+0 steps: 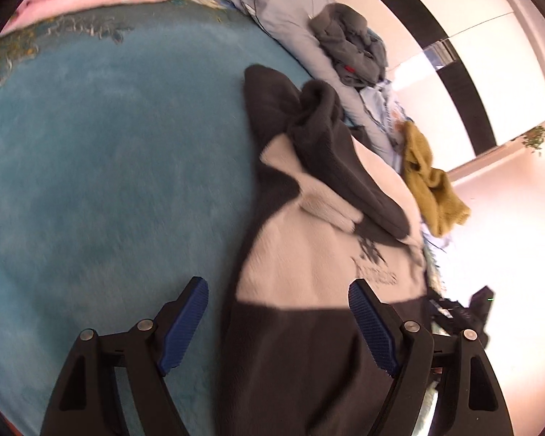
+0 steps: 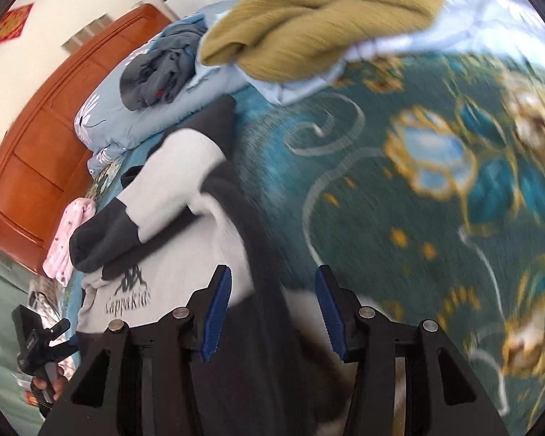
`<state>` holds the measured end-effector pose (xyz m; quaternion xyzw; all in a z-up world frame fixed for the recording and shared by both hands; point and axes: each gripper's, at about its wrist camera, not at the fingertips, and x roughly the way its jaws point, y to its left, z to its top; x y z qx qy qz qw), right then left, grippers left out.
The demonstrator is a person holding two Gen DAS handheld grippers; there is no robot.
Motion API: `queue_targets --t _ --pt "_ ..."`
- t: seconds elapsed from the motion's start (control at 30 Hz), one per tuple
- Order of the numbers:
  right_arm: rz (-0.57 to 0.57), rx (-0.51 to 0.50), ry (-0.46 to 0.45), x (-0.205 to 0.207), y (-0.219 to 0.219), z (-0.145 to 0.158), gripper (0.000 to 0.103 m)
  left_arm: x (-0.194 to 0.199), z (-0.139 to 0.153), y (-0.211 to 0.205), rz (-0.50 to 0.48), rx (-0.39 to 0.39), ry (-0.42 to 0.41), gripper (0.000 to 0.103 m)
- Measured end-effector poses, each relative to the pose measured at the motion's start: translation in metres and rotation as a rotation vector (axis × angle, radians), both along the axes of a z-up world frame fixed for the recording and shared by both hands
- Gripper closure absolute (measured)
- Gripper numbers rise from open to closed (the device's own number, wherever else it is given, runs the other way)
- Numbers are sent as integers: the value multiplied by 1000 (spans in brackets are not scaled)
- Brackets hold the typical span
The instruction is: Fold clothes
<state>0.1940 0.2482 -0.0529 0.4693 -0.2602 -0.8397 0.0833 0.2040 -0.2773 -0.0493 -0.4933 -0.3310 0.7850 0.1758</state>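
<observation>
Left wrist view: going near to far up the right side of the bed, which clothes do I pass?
Dark grey and cream sweatshirt → mustard knit top → crumpled grey garment on the pale blue quilt.

Light: bright daylight, strongest on the right of the left wrist view
Glare: the floor and wall wash out to pinkish white
Blur: motion smear on the patterned bedspread; the sweatshirt is soft
Distortion: fisheye bending, dark corners
Sharpest: blue gripper pads
</observation>
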Motion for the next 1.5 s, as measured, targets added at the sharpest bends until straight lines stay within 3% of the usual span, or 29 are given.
queue_targets --t 0.5,0.7,0.77,0.8,0.83,0.9,0.97,1.07,1.2,1.37,1.5 --pt "37 -263 -11 103 20 -13 53 73 -9 29 -159 180 -34 20" --pt "82 -267 3 116 8 -8 54 100 -13 30 -181 263 -42 23" --pt "82 -271 -8 115 5 -7 66 107 -12 30 -176 267 -40 27" --pt "82 -270 -20 114 4 -8 77 110 -12 30 -172 270 -43 31" --pt "79 -265 -32 115 4 -8 81 113 -14 30 -167 275 -51 37" --pt "74 -234 -52 117 5 -6 84 119 -18 29 -159 266 -69 48" --pt "55 -222 -59 120 12 -7 85 124 -18 28 -150 222 -66 70" --pt "34 -223 -66 122 21 -10 86 129 -16 28 -135 171 -70 92" --pt "43 -375 -44 121 26 -12 86 130 -6 23 -109 229 -28 94" --pt "80 -550 111 100 30 22 86 115 35 18 -121 300 74 94" --pt "111 -658 237 77 32 53 86 79 69 12 -108 322 154 94"
